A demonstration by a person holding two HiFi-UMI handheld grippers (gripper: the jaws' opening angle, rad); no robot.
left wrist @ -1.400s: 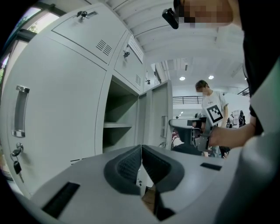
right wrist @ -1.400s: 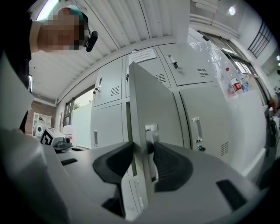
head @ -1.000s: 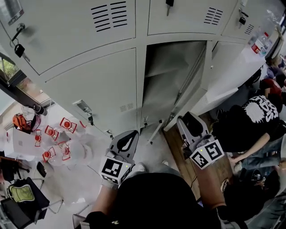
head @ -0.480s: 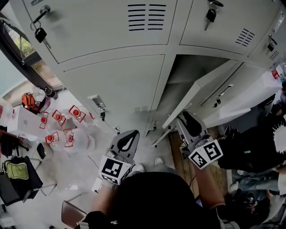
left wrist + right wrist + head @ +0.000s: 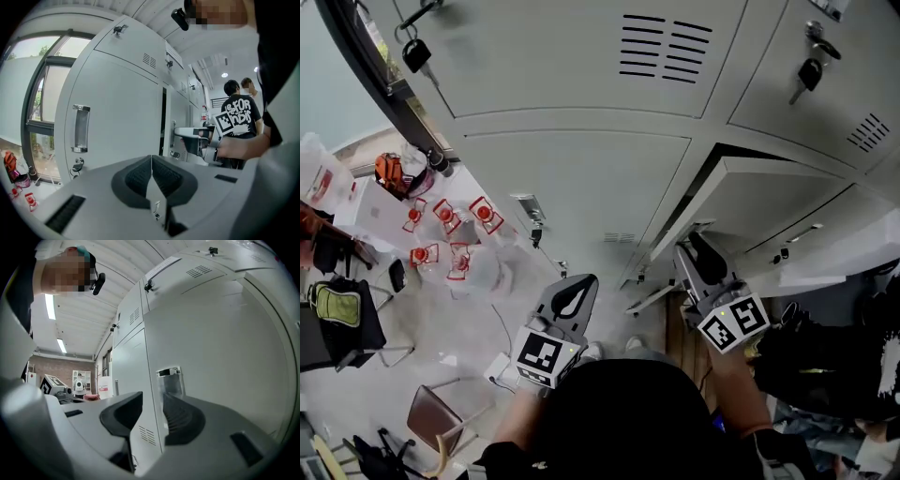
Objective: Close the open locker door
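While the door [image 5: 769, 199] stands partly ajar in the lower row, the right gripper [image 5: 694, 246] sits near its free edge, jaws spread; the left gripper [image 5: 579, 286] hangs aside, jaws pressed together, empty.

Just a thin dark gap behind the locker door [image 5: 773, 199]; right gripper [image 5: 698, 251] crowds its free edge, closed lockers [image 5: 572, 187] alongside.

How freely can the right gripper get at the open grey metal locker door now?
Probably yes: the right gripper sits close before the edge of the open grey metal locker door, jaws apart, nothing visible in between.
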